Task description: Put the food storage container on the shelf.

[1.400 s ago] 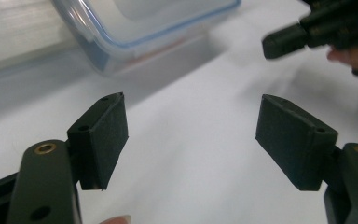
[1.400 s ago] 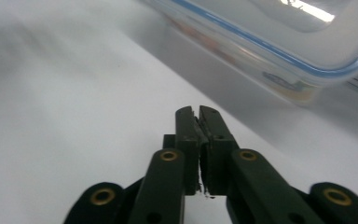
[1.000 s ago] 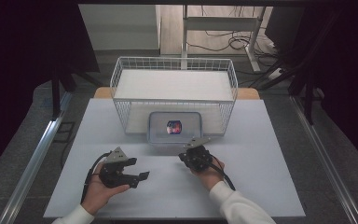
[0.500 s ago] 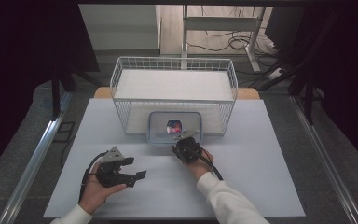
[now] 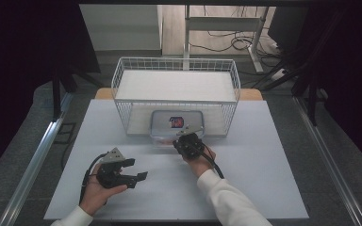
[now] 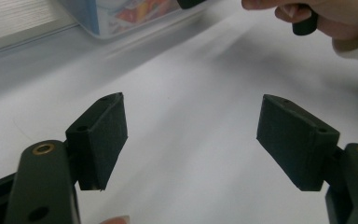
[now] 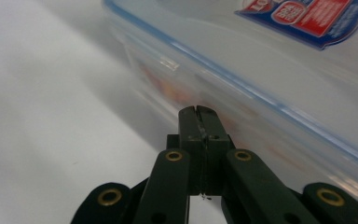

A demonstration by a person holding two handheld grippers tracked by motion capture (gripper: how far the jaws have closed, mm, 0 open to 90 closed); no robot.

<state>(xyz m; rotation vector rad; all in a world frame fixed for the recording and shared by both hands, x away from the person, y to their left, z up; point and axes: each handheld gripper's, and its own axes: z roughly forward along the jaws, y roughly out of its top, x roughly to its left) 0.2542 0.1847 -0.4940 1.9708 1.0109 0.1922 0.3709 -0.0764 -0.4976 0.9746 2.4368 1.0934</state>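
I see one box [image 5: 176, 125], a clear plastic rectangle with rounded corners, a blue seal line under its flat lid and one red-and-blue label [image 5: 176, 122] on top; coloured contents show blurred through its wall. It sits on the surface [image 5: 264, 179], a smooth matte white sheet, just in front of one basket [image 5: 122, 75] of thin white wire mesh with a pale floor, its far side tucked against or just under the basket's front edge; I cannot tell which. I have two tools, both black and hard-edged with brass-coloured pivot pins. My right tool [image 5: 185, 140] has its two flat pads pressed together with nothing between them, and its tip is at the near wall of the box, just below the lid; in the right gripper view [image 7: 198, 112] the tip sits very near the plastic, and I cannot tell whether it touches. My left tool [image 5: 136, 169] lies low over the bare surface, well apart from the box, with its jaws spread fairly wide and empty; in the left gripper view [image 6: 191, 135] the two blocky rectangular pads [image 6: 103, 135] frame only white surface.
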